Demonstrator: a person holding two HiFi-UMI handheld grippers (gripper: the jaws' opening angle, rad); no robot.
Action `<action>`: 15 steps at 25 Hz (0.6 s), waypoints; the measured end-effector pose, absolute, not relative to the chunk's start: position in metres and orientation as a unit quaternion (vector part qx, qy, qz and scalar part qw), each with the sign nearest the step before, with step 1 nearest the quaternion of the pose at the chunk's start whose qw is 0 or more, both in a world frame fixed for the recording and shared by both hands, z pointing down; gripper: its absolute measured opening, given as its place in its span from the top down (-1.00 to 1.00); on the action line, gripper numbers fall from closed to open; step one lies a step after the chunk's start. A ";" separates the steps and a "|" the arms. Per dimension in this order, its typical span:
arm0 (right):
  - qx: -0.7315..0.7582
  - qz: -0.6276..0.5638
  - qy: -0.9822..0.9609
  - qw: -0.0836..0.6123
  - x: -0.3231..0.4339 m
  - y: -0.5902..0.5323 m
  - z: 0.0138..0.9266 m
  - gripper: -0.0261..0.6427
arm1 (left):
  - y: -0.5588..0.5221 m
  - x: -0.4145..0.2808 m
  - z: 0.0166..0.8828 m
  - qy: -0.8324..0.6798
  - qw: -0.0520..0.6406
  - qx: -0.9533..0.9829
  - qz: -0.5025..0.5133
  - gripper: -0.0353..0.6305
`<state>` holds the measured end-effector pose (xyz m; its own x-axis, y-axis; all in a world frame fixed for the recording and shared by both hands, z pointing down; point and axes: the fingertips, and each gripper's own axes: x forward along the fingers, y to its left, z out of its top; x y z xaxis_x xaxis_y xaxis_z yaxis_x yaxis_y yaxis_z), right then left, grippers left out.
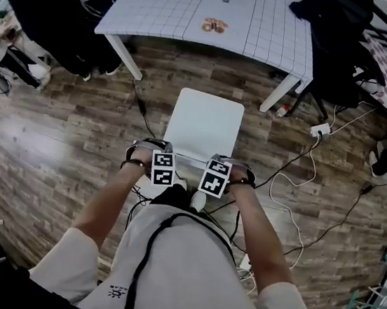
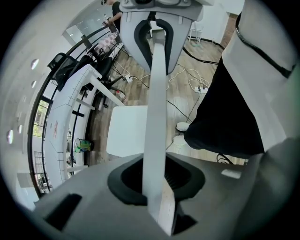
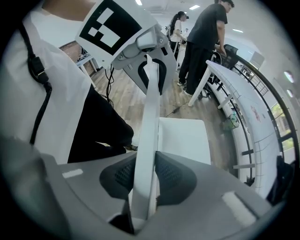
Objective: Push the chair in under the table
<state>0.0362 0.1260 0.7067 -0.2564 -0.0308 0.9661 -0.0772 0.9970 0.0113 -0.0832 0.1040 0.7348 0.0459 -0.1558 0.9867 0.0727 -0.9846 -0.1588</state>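
The white table [image 1: 170, 6] is standing out ahead of my tongs, and the white chair [image 1: 204, 123] is sitting between it and them, its seat not yet under the tabletop. I am clamping my left gripper [image 2: 157, 183] and right gripper [image 3: 145, 176] side by side on its back rail [image 2: 157, 84].

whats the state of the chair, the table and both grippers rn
chair: upright, pulled out, not yet under the table
table: standing, floor showing between it and the chair
left hand-held gripper: shut on the chair
right hand-held gripper: shut on the chair
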 end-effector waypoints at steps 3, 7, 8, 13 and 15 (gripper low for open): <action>0.033 0.018 -0.795 0.605 0.042 0.116 0.708 0.66 | 0.094 -0.077 0.736 0.030 0.074 -0.718 -0.692 0.61; 0.028 0.019 -0.797 0.603 0.045 0.104 0.706 0.66 | 0.083 -0.074 0.734 0.035 0.070 -0.717 -0.692 0.61; 0.026 0.019 -0.797 0.603 0.046 0.101 0.706 0.65 | 0.080 -0.073 0.733 0.036 0.069 -0.717 -0.693 0.61; 0.022 0.013 -0.797 0.604 0.039 0.097 0.704 0.65 | 0.077 -0.080 0.732 0.039 0.059 -0.718 -0.692 0.61; 0.024 0.015 -0.798 0.602 0.037 0.087 0.704 0.65 | 0.068 -0.082 0.732 0.038 0.057 -0.719 -0.692 0.61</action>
<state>0.0374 0.0870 0.7035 -0.2734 -0.0200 0.9617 -0.0551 0.9985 0.0051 -0.0823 0.0680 0.7322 0.0392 -0.1335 0.9903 0.0242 -0.9906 -0.1345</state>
